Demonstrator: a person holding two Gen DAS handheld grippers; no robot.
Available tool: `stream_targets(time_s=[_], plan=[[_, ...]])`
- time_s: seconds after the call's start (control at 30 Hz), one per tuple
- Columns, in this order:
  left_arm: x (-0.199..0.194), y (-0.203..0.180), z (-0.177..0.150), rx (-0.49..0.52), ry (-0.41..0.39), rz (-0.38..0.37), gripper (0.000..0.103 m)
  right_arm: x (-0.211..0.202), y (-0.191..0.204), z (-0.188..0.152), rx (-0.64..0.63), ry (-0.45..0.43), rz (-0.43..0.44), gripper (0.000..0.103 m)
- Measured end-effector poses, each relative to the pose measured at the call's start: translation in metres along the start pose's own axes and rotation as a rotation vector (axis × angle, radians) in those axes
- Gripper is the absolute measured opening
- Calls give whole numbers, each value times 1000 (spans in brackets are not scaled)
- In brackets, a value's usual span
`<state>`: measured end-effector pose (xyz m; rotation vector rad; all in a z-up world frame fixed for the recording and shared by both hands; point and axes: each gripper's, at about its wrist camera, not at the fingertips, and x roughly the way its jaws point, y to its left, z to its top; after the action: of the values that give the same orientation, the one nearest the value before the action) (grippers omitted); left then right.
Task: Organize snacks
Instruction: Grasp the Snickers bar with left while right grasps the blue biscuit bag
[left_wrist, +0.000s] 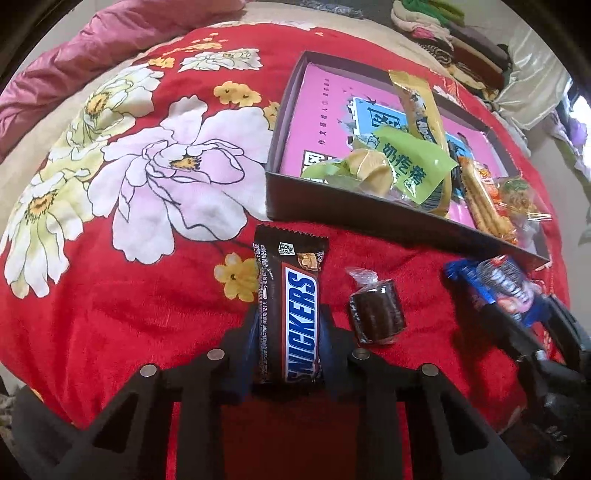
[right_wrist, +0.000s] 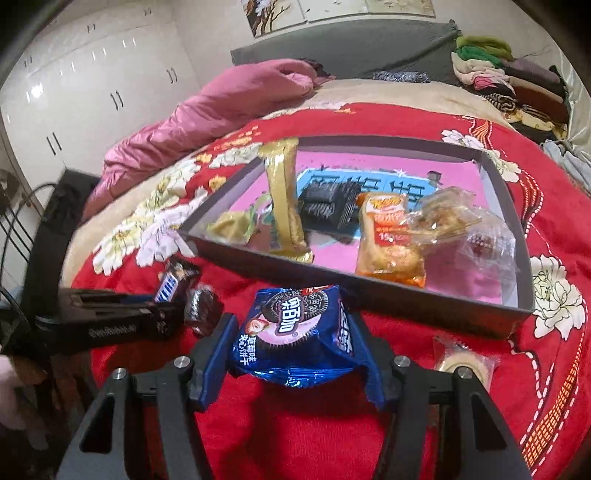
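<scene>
Left gripper (left_wrist: 290, 332) clamped on Snickers bar (left_wrist: 291, 314), right gripper (right_wrist: 295, 343) on crinkly Oreo pack (right_wrist: 295, 332), both near box's (right_wrist: 369, 291) front wall. Bar firm; biscuits crush easily, so grip edges lightly.

We read "SNICKERS" on brown bar wrapper (left_wrist: 291, 314). Green packet (left_wrist: 410, 166) in box (left_wrist: 332, 218) bears "奶疙瘩". Blue cookie pack (right_wrist: 295, 332): "奥利奥", "草莓味夹心饼干". Orange packet's (right_wrist: 391, 236) print we cannot make out.
</scene>
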<state>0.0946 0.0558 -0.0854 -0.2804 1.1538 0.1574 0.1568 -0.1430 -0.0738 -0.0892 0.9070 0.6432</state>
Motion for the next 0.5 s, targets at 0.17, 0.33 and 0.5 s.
stream_targets(time_s=[0.17, 0.33, 0.5], plan=[[-6, 7, -3, -24, 4, -23, 30, 10, 14, -3, -89, 16, -56, 60], [-14, 9, -3, -25, 0, -21, 30, 19, 20, -4, -126, 26, -65, 60], [-21, 8, -5, -25, -6, -17, 30, 12, 11, -1, -63, 22, 2, 60]])
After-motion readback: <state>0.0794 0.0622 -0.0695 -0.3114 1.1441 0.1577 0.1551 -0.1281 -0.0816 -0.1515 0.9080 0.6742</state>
